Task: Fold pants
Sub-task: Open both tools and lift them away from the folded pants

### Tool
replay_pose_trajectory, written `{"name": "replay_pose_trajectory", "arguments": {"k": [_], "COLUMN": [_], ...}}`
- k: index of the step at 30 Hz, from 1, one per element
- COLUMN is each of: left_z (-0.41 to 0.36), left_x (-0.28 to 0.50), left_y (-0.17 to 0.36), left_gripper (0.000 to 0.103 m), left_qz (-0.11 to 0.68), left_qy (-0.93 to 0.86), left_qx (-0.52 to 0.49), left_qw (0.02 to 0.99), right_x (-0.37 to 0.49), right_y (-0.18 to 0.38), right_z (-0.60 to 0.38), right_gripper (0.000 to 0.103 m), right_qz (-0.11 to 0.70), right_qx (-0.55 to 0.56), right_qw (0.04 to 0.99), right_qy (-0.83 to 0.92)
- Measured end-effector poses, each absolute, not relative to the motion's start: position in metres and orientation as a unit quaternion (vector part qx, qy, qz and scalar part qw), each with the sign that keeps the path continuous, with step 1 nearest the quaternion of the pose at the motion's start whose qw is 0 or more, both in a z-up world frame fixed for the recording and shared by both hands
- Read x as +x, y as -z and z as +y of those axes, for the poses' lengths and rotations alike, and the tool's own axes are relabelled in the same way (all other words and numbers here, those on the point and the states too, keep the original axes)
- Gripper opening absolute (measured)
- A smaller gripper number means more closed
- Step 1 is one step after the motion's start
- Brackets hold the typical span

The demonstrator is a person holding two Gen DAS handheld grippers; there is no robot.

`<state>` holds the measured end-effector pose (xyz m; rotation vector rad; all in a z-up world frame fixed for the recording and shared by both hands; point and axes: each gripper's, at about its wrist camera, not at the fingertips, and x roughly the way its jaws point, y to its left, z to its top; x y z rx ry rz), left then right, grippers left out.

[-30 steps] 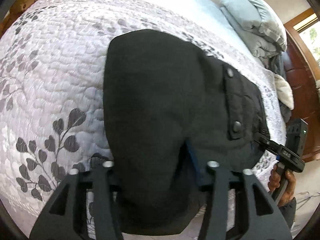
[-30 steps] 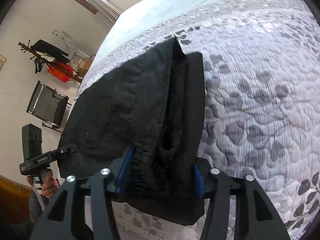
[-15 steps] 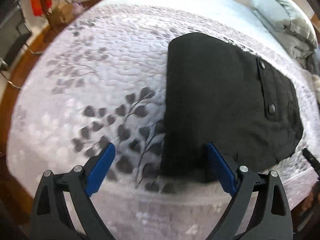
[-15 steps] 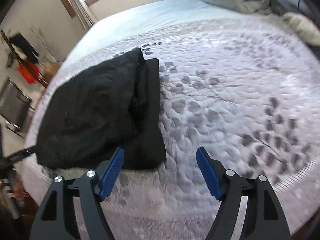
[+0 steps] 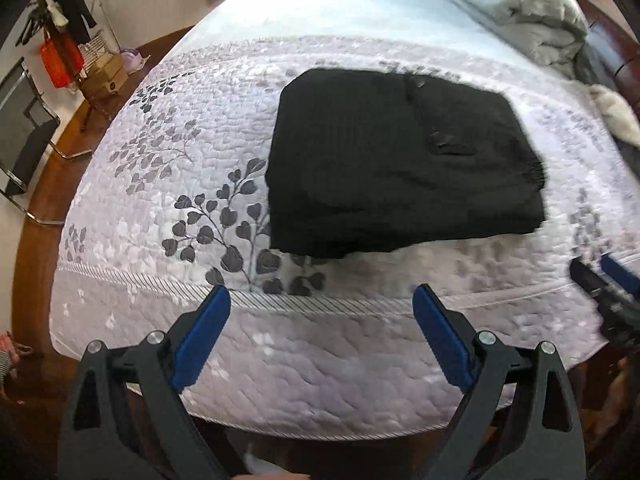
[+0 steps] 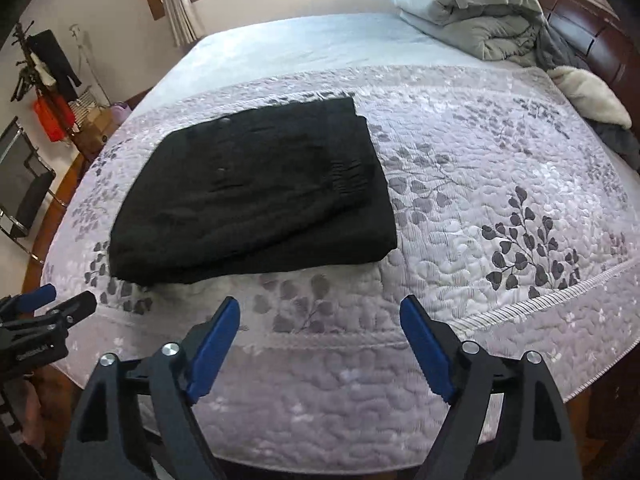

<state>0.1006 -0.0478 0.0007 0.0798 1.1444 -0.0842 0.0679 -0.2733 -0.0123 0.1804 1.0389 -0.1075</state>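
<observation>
Black pants [image 5: 400, 160] lie folded into a compact, roughly square bundle on the lavender leaf-patterned quilt [image 6: 500, 184] of a bed, toward the near edge, with the gathered waistband on the upper layer facing the right. The fold looks finished or close to it. The likely trouble from here: the upper layer sits slightly askew over the lower one, so any nudge or snag from a passing jaw could drag it open, and the bundle lies near enough to the bed edge that a pull toward the person might slide it off. The left gripper [image 5: 320, 334] hovers off the near edge of the bed, aimed at the pants, jaws wide apart and holding nothing. The right gripper [image 6: 320, 338] hovers beside it in a matching pose, level and pointed forward, jaws also spread and empty. Both sit clear of the cloth.
</observation>
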Motion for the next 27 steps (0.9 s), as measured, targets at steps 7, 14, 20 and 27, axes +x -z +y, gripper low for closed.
{"name": "replay_pose_trajectory", "arguments": {"k": [7,14,20,27], "left_z": [-0.046,-0.041,-0.040,-0.039], "left_x": [0.071,0.058,0.056,0.062], "left_y": [-0.030,-0.042,-0.046,-0.039], "left_gripper": [0.092,0.092,0.092,0.092], "left_qz": [0.508,0.491,0.477,0.483], "left_qy": [0.047,0.051,0.045,0.043], "left_qx": [0.032,0.024,0.031,0.027], "left_qw": [0.859,0.869,0.877,0.874], "right_x": [0.048,0.044,0.052,0.060], "right_y": [-0.013,-0.024,-0.011,0.009], "right_z": [-0.259,-0.256,-0.253,-0.251], "right_gripper": [0.089,0.092,0.092,0.092], "right_qz": [0.475,0.466,0.494,0.515], "right_qx": [0.075,0.072,0.081,0.086], "right_qw": [0.875,0.879,0.863,0.849], "right_qy": [0.064,0.075,0.071,0.079]}}
